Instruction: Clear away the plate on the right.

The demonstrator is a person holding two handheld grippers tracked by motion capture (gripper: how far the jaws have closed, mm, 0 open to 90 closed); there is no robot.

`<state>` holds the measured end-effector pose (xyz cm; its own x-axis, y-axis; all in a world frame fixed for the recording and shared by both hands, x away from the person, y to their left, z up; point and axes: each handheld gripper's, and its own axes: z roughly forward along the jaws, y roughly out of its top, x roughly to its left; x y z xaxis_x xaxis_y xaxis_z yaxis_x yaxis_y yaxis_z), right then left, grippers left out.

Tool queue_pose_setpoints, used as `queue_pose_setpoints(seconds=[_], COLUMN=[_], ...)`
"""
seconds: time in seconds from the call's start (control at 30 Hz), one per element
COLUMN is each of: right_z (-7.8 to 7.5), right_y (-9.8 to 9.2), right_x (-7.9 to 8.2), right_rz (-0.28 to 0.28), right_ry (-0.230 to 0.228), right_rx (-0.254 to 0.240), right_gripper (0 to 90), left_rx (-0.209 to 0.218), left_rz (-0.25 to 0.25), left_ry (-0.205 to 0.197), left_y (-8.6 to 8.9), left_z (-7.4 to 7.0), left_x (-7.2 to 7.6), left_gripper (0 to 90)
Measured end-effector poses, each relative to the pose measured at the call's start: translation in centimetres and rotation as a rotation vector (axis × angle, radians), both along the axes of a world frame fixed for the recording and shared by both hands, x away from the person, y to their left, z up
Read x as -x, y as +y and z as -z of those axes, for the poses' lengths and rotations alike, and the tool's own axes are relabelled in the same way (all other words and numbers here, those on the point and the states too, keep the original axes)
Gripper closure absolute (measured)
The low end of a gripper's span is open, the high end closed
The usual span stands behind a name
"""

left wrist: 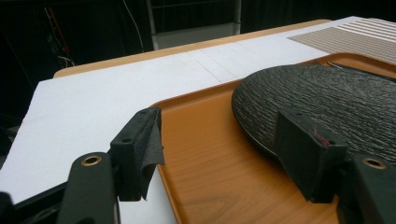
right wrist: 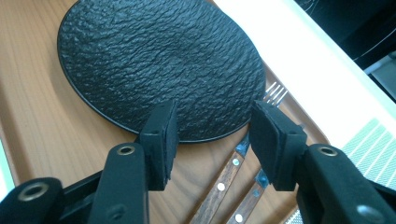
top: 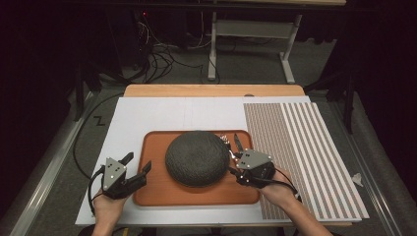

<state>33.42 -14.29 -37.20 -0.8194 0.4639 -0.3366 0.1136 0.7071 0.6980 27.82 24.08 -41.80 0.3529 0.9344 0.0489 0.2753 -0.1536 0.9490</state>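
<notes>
My right gripper point(right wrist: 212, 140) has its two padded black jaws parted with nothing pinched between them; through the gap I see the near rim of the round, rough-textured black plate point(right wrist: 159, 60) and the wooden tray beneath it. Just past the right-hand pad lie two wood-handled pieces of cutlery point(right wrist: 224, 186) side by side on the tray, their riveted handles running toward me, and the tines of one fork poke out from behind the pad beside the plate's edge. My left gripper point(left wrist: 229, 149) is likewise open and empty, one pad over the tray's left rim and the other in front of the plate's edge without touching it, as far as I can tell. From the high view, my right hand point(top: 278, 189) comes in from the bottom right, tilted inward so the gripper point(top: 235, 147) sits at the plate's right side above the cutlery; my left hand point(top: 105, 204) rests at the bottom left corner of the rectangular orange-brown wooden tray point(top: 152, 194), jaws pointing toward the plate point(top: 196, 157). That view also gives me what the gripper cameras barely catch: the white board point(top: 147, 115) under the tray and the striped grey-and-white mat point(top: 305, 147) to its right. One plate, one tray, two handles counted.
</notes>
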Motion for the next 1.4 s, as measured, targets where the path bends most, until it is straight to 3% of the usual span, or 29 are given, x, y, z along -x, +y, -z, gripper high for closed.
queue_pose_setpoints(seconds=[0.4, 1.4], right_z=[-0.4, -0.6], right_y=[-1.7, -5.9], right_x=[-0.1, -0.4], right_rz=[0.033, 0.109], right_ry=[0.008, 0.018], right_rx=[-0.069, -0.172], right_gripper=[50.1, 45.8], left_rx=[-0.003, 0.000], left_rz=[0.001, -0.002], left_ry=[0.003, -0.001], left_y=[0.0, 0.0], left_z=[0.0, 0.0], left_x=[0.0, 0.0], left_gripper=[33.1, 33.0])
